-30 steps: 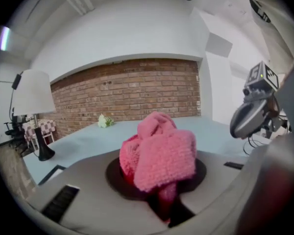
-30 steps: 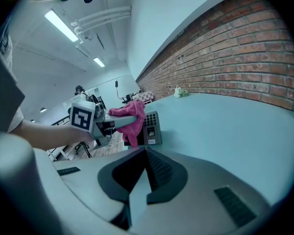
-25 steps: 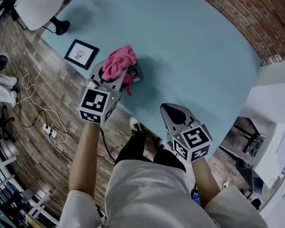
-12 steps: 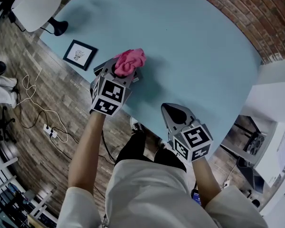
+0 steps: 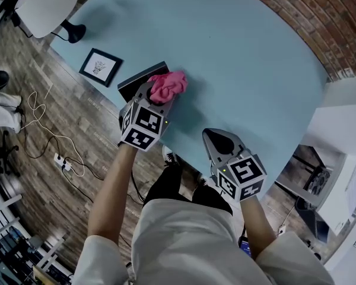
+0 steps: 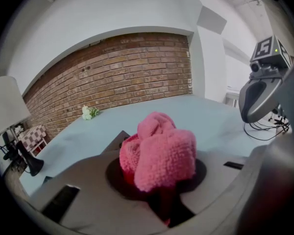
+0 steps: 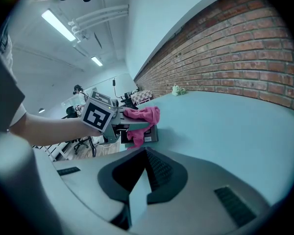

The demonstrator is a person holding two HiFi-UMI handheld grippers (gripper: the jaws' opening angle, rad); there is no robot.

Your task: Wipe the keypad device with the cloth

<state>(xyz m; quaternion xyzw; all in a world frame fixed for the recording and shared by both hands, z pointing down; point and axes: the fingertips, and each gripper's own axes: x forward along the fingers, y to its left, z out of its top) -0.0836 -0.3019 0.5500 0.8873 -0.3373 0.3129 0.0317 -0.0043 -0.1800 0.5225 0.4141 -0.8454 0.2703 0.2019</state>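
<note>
From where I stand, the left gripper (image 5: 157, 98) has its jaws clamped on a bunched pink cloth (image 5: 169, 85), and the wad sits on top of the keypad device (image 5: 140, 78) near the edge of the pale blue table (image 5: 249, 58). Most of the device is covered. From above only a dark slab with its long edge sticks out past the cloth, and the gripper's marker cube blocks the near end. I can't make out any keys on it. In the left gripper view the cloth fills the gap between the jaws and swallows nearly everything beyond, with just a grey corner of the device peeking out to one side. How firmly the cloth presses on the device I cannot tell.

The right gripper (image 5: 217, 141) hangs over the table edge, well apart from the device, its jaws drawn together with nothing between them. Its own view shows the device from the side, half hidden under the drooping cloth.

A small framed picture (image 5: 100, 67) lies on the wood floor (image 5: 53, 177) beside the table, and a brick wall (image 5: 308, 16) runs behind it, cut off by the corner of the view.
</note>
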